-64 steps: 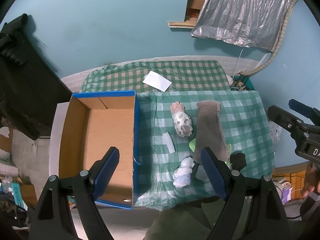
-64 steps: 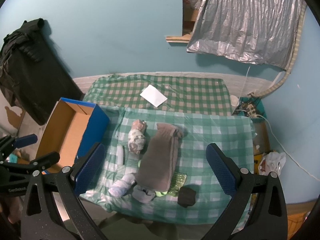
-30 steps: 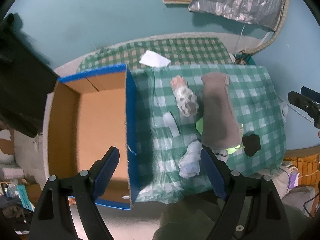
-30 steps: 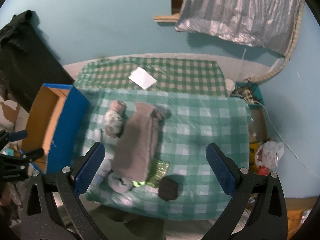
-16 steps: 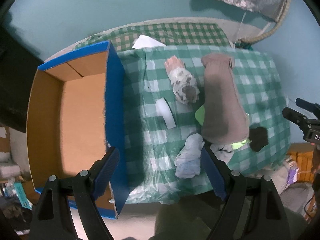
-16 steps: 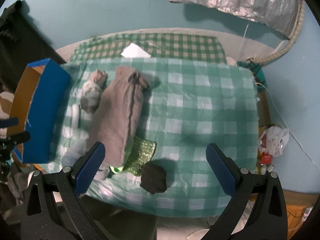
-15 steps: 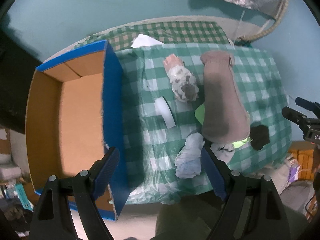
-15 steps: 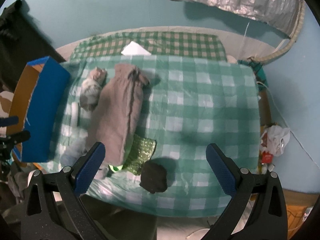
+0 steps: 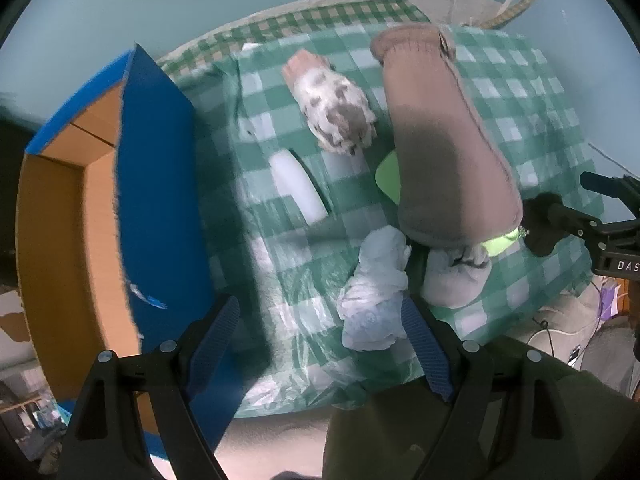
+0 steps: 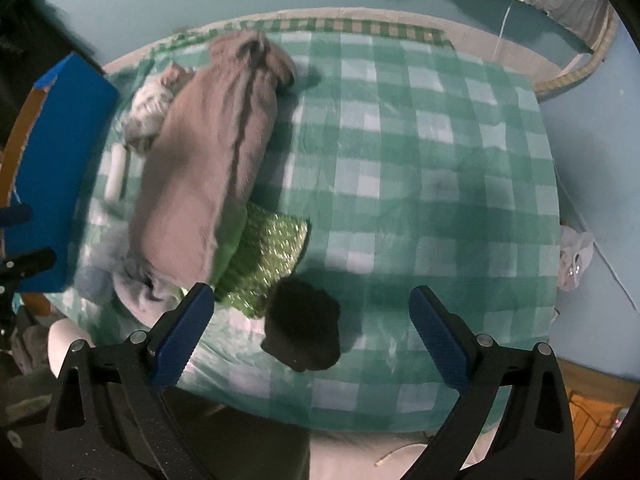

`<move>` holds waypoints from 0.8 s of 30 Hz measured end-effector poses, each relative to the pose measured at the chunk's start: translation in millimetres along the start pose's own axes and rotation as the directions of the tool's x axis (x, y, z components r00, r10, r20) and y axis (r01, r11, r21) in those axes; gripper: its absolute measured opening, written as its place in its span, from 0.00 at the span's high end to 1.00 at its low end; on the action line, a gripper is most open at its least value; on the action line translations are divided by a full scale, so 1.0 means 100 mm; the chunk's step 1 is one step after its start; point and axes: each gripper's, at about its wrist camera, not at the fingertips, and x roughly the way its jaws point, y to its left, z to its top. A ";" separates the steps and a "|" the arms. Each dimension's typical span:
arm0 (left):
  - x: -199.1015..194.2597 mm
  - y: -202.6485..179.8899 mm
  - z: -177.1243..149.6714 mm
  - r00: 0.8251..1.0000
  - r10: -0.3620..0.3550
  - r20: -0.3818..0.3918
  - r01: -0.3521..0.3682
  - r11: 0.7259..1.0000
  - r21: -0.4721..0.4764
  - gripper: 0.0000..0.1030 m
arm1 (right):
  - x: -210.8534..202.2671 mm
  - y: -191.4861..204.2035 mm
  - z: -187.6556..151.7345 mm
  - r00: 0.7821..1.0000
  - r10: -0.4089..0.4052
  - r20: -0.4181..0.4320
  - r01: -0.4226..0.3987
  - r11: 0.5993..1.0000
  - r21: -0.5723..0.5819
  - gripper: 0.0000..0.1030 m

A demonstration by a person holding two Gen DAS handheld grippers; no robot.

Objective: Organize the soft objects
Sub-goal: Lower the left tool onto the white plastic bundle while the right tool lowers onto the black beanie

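Two grippers hover wide apart, nothing gripped; soft items all lie on the checked cloth (image 10: pixel 420 168), box (image 9: pixel 96 216) unfilled.
Left gripper (image 9: pixel 320 332) hangs over the white rag (image 9: pixel 376 292); right gripper (image 10: pixel 310 320) over the black pad (image 10: pixel 304 324). Risk: the rag touches the brown towel (image 9: pixel 444 144), so a low grasp may snag both, or pinch the plastic cover.

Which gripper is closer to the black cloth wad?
Right. The right gripper hangs open with the black cloth wad between its fingers; the left gripper is over by the white crumpled cloth.
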 end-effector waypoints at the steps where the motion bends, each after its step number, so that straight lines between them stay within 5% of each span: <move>1: 0.03 -0.01 0.00 1.000 -0.001 -0.005 0.001 1.000 0.001 0.18 | 0.04 0.00 -0.02 1.000 -0.001 -0.006 0.001 1.000 -0.002 0.05; 18: 0.37 0.02 -0.03 0.997 -0.049 -0.057 0.048 0.999 -0.019 0.18 | 0.48 0.04 -0.06 0.996 -0.009 -0.085 0.007 1.000 -0.031 0.16; 24: 0.34 -0.05 -0.02 0.997 -0.062 -0.054 0.062 0.998 -0.005 0.18 | 0.63 0.06 -0.01 0.994 0.012 -0.110 -0.016 0.999 -0.035 0.36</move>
